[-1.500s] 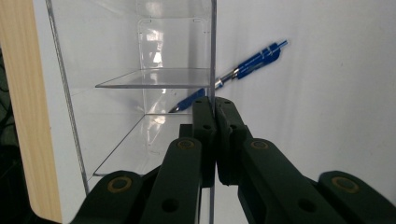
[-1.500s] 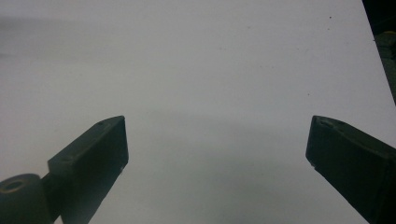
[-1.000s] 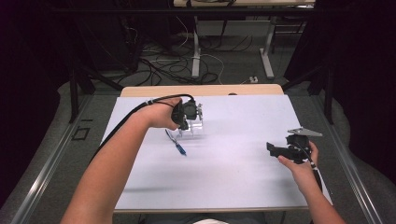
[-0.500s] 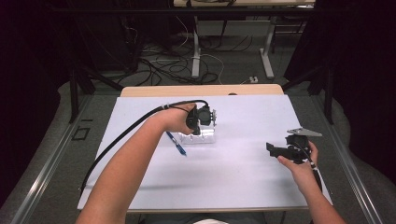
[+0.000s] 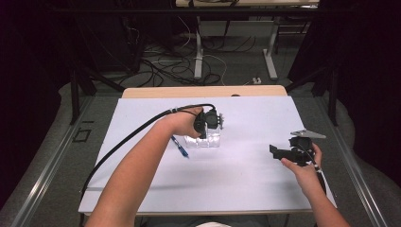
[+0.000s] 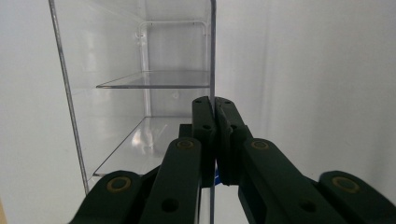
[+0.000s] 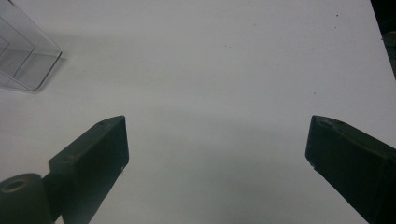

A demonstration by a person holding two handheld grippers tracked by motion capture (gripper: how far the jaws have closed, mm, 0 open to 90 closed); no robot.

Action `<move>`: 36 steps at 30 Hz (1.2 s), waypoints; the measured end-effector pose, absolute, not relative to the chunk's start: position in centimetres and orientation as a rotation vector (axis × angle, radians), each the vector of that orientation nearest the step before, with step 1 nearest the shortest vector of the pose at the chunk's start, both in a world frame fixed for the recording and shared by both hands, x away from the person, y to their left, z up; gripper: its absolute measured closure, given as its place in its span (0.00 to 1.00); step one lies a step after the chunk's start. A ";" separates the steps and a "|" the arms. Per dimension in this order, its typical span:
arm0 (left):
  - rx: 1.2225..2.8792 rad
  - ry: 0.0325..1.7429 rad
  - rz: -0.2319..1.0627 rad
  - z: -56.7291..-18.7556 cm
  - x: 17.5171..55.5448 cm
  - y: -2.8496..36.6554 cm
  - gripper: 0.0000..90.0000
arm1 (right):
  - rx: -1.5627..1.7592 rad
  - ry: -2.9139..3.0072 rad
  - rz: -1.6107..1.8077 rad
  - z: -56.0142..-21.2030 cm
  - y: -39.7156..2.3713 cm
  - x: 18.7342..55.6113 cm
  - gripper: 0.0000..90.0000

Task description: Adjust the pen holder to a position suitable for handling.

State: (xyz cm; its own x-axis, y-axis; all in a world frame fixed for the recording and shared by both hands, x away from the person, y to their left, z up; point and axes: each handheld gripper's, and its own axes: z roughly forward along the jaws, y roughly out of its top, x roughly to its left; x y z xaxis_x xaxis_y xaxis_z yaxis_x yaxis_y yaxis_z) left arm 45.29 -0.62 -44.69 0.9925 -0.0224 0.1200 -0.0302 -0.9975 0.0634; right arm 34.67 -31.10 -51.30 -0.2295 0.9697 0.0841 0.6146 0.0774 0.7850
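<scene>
A: Left gripper view: report the clear acrylic organizer (image 6: 154, 84).

B: It is a transparent box with thin walls and two inner shelves. One vertical wall edge runs straight down between the jaws of the left gripper (image 6: 215, 140), and the jaws are pressed together on that edge.

A: Location of the organizer in the high view?

B: The organizer (image 5: 204, 139) stands on the white bench (image 5: 246, 184), slightly left of centre and toward the far half. The left gripper (image 5: 208, 124) sits on top of it, held by the left hand (image 5: 184, 124), with its cable curving off toward the left edge of the bench.

A: Adjacent items?

B: A blue pen (image 5: 179, 146) lies on the bench just left of the organizer, partly under the forearm.

A: Status of the right gripper?

B: The right gripper (image 5: 288, 152) is held near the right edge of the bench, well apart from the organizer. In the right gripper view its jaws stand wide apart with bare bench between them, and a corner of the organizer (image 7: 25, 56) shows at upper left.
</scene>
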 end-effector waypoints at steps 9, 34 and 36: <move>3.047 -0.031 0.202 -44.7 45.7 -0.6 0.96 | 1.563 1.896 1.001 -51.3 -31.1 34.7 0.06; 2.915 0.036 0.333 -42.9 45.6 1.3 0.73 | 1.560 1.895 1.006 -51.3 -31.1 34.7 0.06; 2.902 0.049 0.340 -42.6 45.5 1.7 0.71 | 1.561 1.895 1.005 -51.3 -31.1 34.7 0.06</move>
